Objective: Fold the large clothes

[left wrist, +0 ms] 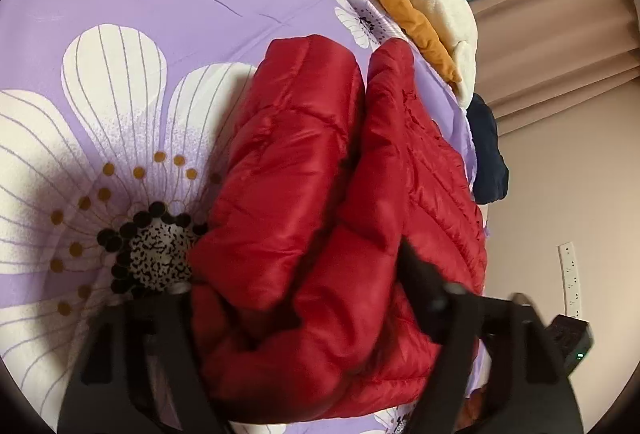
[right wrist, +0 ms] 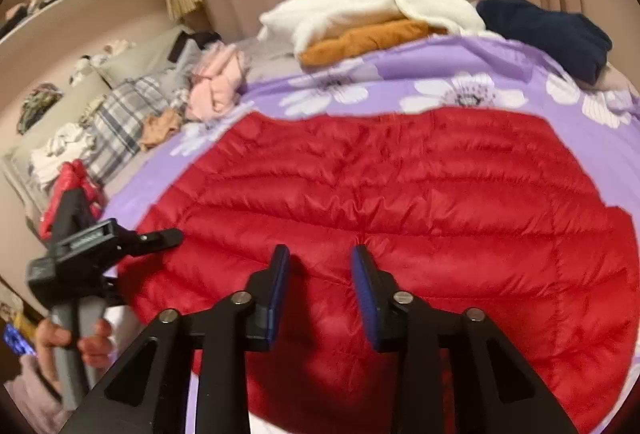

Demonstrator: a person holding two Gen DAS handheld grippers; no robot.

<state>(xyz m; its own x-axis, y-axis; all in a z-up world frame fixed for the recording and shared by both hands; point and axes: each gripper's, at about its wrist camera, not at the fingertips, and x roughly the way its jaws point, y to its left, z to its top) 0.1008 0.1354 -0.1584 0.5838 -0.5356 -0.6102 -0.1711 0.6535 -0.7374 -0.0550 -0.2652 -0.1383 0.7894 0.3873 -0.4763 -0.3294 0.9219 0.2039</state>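
Note:
A red quilted puffer jacket (right wrist: 400,202) lies spread on the purple floral bedspread (right wrist: 420,54). In the left wrist view the jacket (left wrist: 312,194) is bunched between my left gripper's fingers (left wrist: 420,274), which are shut on a fold of it; one finger is buried in the fabric. My left gripper also shows in the right wrist view (right wrist: 68,210) at the jacket's left edge, with red fabric in its tip. My right gripper (right wrist: 320,274) hovers over the jacket's near middle, its jaws apart and empty.
A stack of folded white (right wrist: 372,6) and orange (right wrist: 372,38) clothes and a dark navy garment (right wrist: 552,30) sit at the bed's far edge. Loose clothes and a plaid pillow (right wrist: 120,122) lie at the left. Curtains and a shelf stand behind.

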